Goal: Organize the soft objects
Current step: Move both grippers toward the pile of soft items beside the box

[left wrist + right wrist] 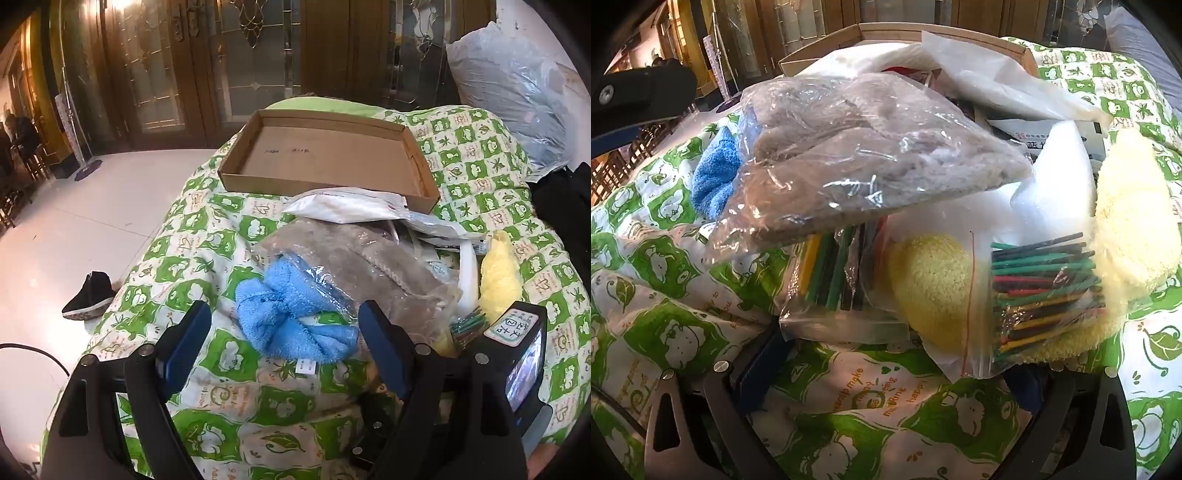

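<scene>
The fingers of the left gripper point(284, 332) stand wide apart with nothing pressed between them, the blue towel point(291, 321) lying in the gap just ahead; the fingers of the right gripper point(897, 373) are spread as wide and hold nothing, low over the quilt point(849, 424) just short of the pile. All the soft things lie heaped on that green-and-white quilt on the bed, with the shallow cardboard box point(325, 155) empty beyond them. The blue towel looks light, limp and grippy, so a pinch across its bunched middle should hold, though loose ends will likely trail. The grey fabric in a clear bag point(857, 147) is soft too, but its film looks slick and crinkly; I would squeeze through the film into the thick of the fabric rather than take a loose corner. The yellow plush point(931, 291) is squashy and partly under a zip bag of coloured sticks point(1045, 291), stiff things that would probably slide off if the plush is pulled. A white packet point(343, 206) lies against the box's near wall, which is low but could catch a dangling end. The quilt gives and rucks, and the bed's edge falls away to the floor point(74, 221) on the left, where a black shoe point(88, 295) lies; open room is best above the pile and straight toward the box.
</scene>
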